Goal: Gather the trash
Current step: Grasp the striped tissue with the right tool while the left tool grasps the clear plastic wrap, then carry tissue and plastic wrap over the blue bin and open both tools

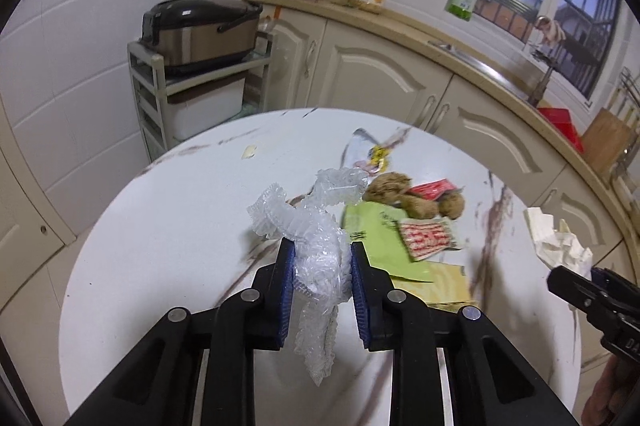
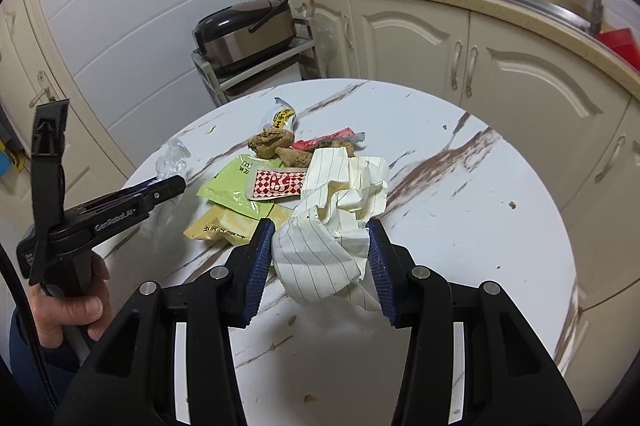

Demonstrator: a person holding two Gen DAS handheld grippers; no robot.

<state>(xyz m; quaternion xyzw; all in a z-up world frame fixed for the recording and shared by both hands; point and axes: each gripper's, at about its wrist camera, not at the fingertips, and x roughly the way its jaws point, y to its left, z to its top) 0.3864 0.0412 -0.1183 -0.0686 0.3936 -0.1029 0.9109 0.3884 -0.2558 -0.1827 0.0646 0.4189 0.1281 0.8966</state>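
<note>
The left gripper [image 1: 322, 268] is clenched on a crinkled wad of clear plastic film [image 1: 316, 226], its blue pads pressing the wad from both sides; the film's long axis runs along the fingers, one frilled end rising ahead of the tips and the other dangling back between the black arms, clear of the round white marble-veined tabletop [image 1: 160, 246]; the right gripper [image 2: 320, 258] likewise grasps a crumpled sheet of cream lined paper [image 2: 340, 210], which bulges forward past its tips; the remaining litter lies just ahead of both claws near the tabletop's middle: a green sachet [image 2: 228, 188], a red-and-white checked packet [image 2: 276, 182], a tan packet [image 2: 224, 226] and brown crumbly lumps [image 2: 272, 144]; it seems nearer the right claw, though both are already full; no bin shows.
</note>
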